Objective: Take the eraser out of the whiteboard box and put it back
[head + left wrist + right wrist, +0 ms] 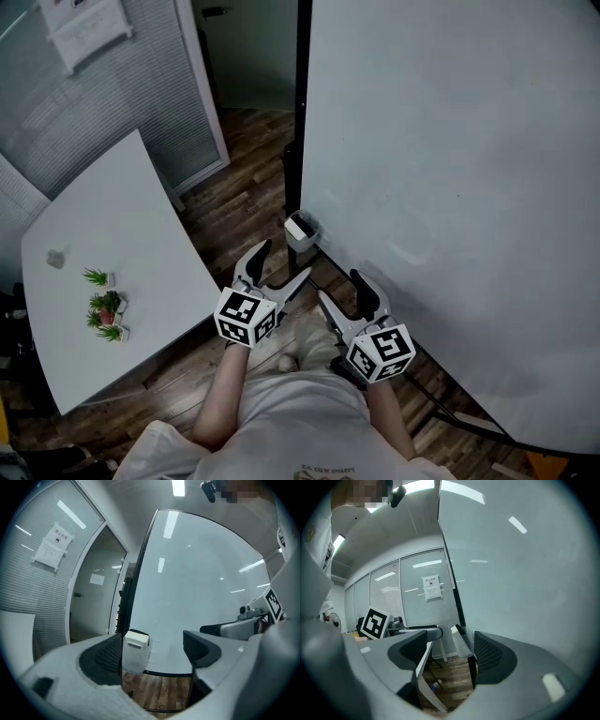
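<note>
A small white whiteboard box (302, 231) hangs at the lower left corner of the big whiteboard (450, 187), beside its black frame. A dark shape shows in the box's open top; I cannot tell whether it is the eraser. My left gripper (279, 266) is open and empty, just below and in front of the box. In the left gripper view the box (135, 652) stands close to the left jaw of that gripper (152, 651), not touched. My right gripper (341, 292) is open and empty too, a little lower right. The right gripper view has the box (461, 642) beyond that gripper (450, 651).
A white table (131, 281) stands to the left with small potted plants (105, 307) on it. Behind it is a glass wall with blinds (112, 84) and a paper notice. The floor (244, 187) is dark wood. The whiteboard's black stand bar (450, 412) runs along the floor at lower right.
</note>
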Motion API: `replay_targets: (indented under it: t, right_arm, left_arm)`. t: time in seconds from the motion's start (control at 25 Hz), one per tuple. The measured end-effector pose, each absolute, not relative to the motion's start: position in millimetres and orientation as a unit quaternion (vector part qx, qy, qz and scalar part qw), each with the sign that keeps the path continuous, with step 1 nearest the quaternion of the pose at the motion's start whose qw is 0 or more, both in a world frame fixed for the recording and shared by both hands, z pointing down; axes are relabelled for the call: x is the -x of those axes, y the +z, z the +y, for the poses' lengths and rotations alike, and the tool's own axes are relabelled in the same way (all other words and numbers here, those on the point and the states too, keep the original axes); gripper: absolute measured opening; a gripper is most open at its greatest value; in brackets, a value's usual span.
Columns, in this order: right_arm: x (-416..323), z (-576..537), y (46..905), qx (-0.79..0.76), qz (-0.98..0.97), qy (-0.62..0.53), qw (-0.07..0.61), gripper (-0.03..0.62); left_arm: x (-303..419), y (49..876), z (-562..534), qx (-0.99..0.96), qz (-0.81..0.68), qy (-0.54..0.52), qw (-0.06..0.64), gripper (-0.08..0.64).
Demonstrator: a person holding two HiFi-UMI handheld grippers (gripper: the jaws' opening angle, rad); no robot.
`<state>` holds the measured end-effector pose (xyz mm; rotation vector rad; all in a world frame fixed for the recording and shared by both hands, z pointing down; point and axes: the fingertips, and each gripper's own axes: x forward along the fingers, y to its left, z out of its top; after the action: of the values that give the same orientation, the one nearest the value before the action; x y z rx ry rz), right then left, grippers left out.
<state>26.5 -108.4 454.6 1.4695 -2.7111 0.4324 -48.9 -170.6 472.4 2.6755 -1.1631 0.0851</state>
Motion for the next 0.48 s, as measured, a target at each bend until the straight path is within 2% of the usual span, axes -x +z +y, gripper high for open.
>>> replay_targets:
  t: [0.48]
  right_arm:
    - [-17, -130, 458, -0.448, -0.882, 0.144, 0.011, 0.310]
  left_arm:
    - [47, 472, -196, -0.909, -0.403, 0.032, 0.104, 0.393]
